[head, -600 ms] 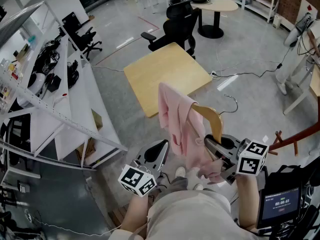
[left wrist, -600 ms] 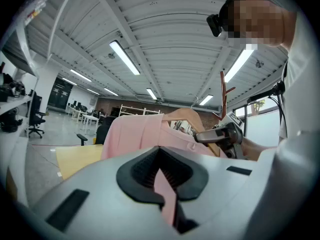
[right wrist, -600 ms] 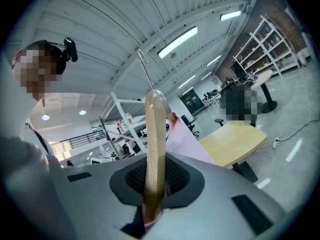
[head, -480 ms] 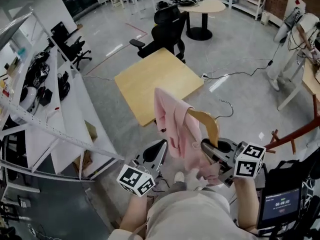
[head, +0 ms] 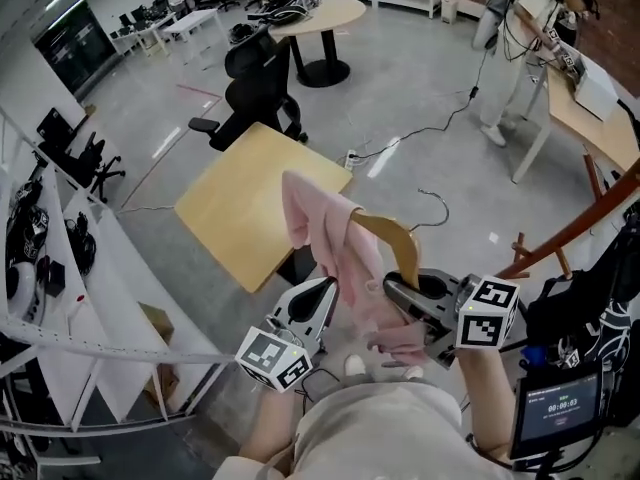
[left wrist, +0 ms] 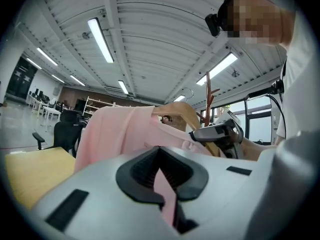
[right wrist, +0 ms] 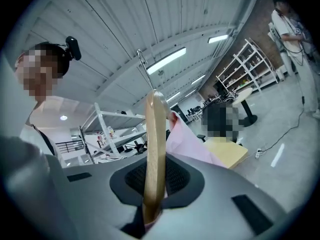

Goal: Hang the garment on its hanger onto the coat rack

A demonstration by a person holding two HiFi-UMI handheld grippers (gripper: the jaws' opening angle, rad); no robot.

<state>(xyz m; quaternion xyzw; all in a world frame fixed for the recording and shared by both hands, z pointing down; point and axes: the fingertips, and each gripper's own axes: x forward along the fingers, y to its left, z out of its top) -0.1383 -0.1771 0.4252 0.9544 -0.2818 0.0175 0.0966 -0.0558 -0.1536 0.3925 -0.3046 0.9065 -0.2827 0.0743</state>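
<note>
The square light-wood table (head: 250,198) stands on the grey floor in front of the person, with a black office chair (head: 250,83) at its far side; the reddish-brown wooden coat rack (head: 580,230) shows at the right edge, well apart from everything held; the pink garment (head: 325,233) is draped over the curved pale-wood hanger (head: 398,243), both up in the air between the two tools; the right gripper (head: 395,290) is clamped on the hanger's lower arm, a scrap of pink cloth caught beside it; the left gripper (head: 325,298) pinches a fold of the garment's hem; the hanger's thin metal hook (head: 440,208) juts rightward, touching nothing.
</note>
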